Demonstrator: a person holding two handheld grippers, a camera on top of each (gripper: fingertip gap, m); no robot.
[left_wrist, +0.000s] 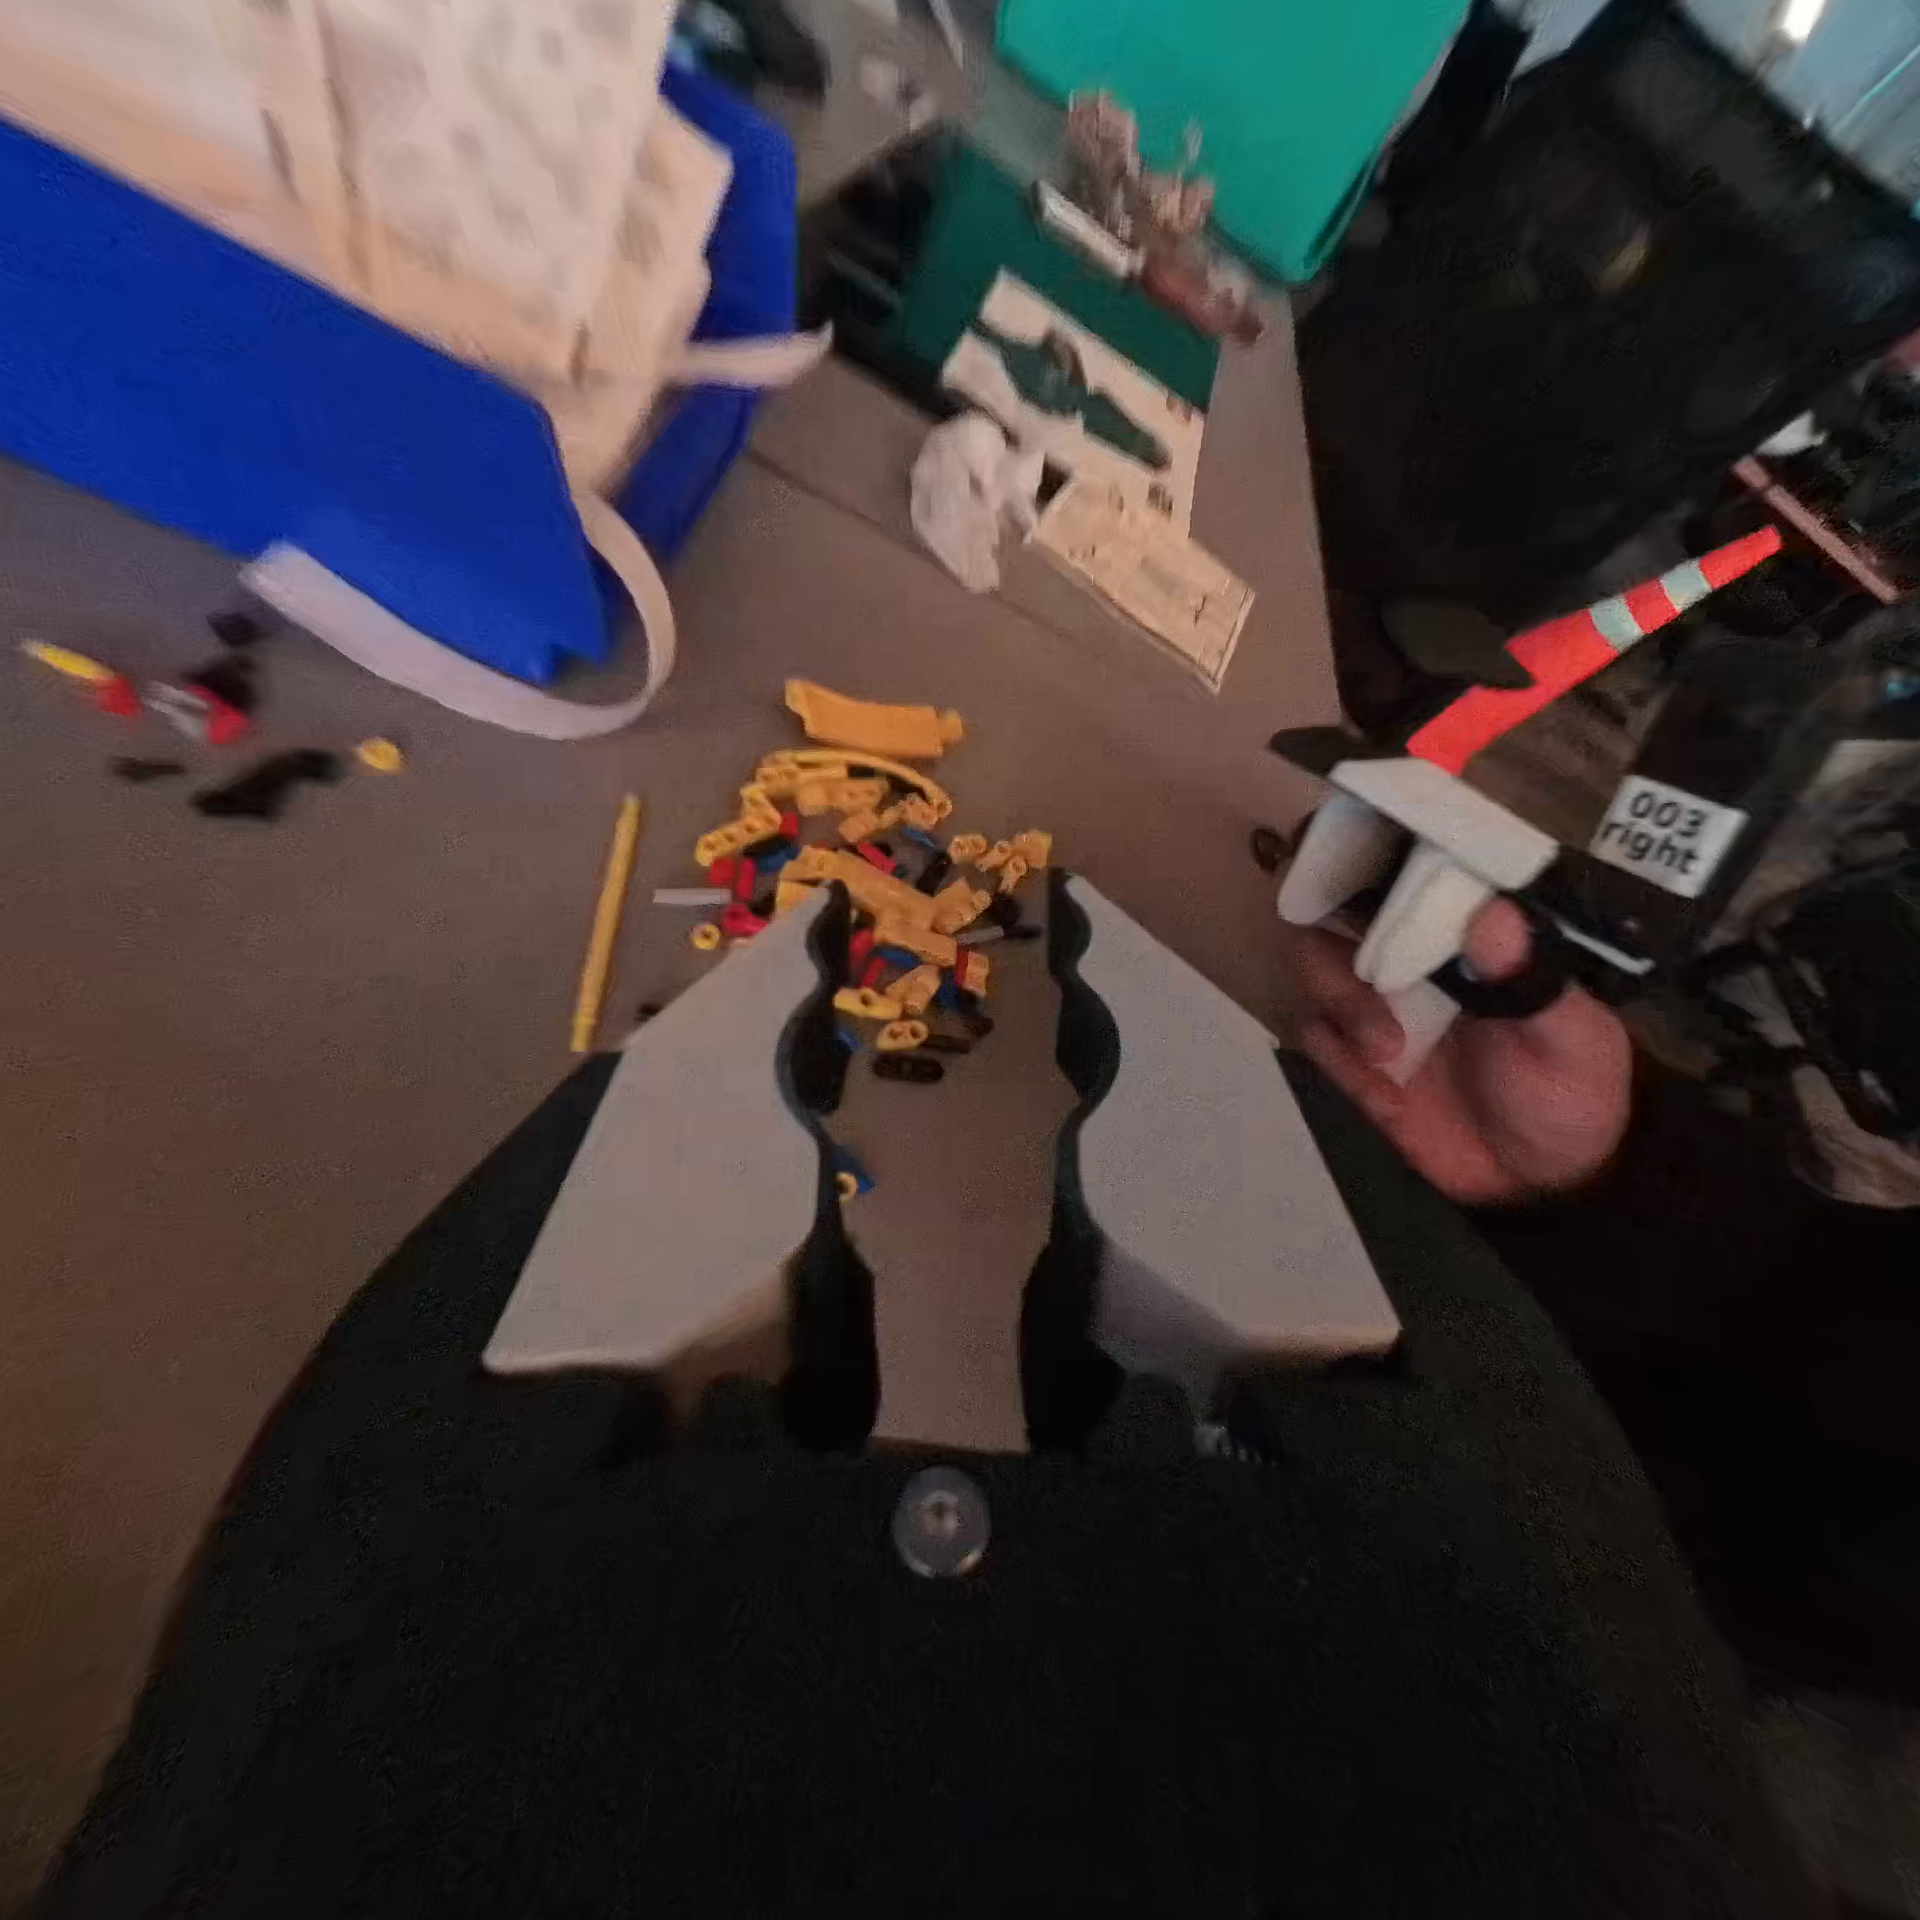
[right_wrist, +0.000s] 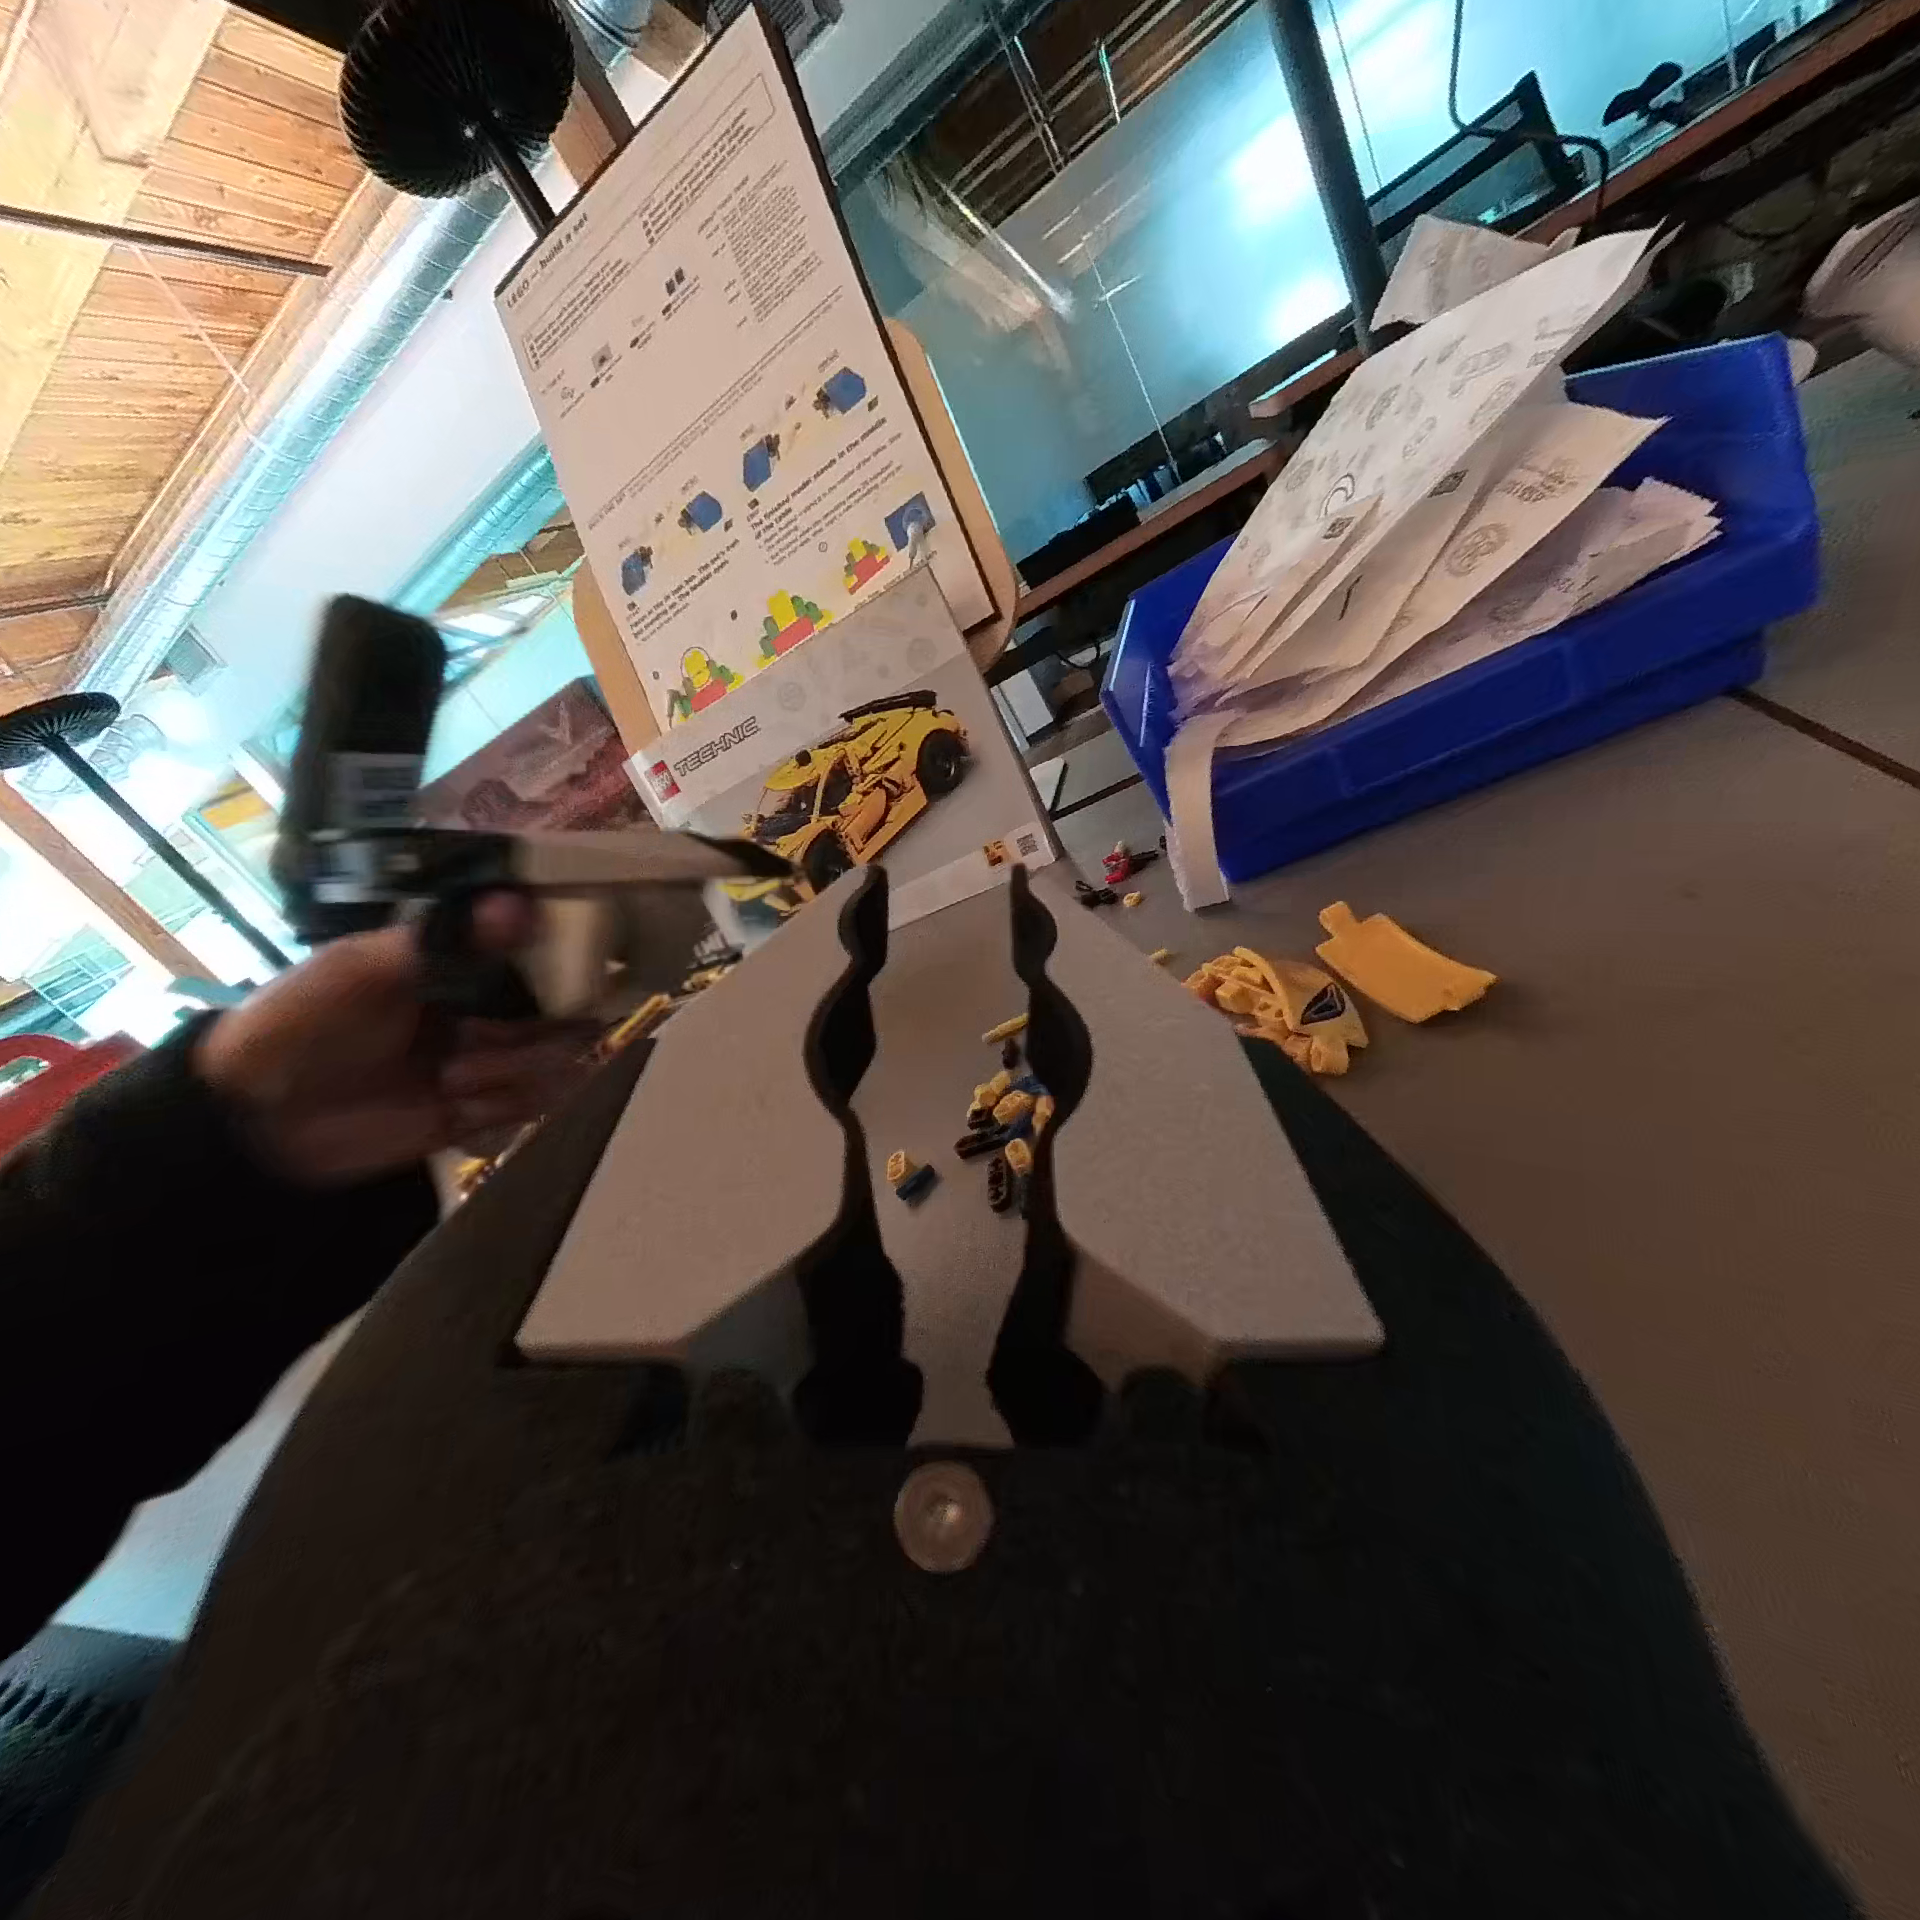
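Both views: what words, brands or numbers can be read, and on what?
I do not quote writing; this is where it stands:
White label on the right gripper: readable.
Box picturing a yellow car: brand logo, readable.
White board behind it: mostly too small.
Papers in the blue bin: too small.
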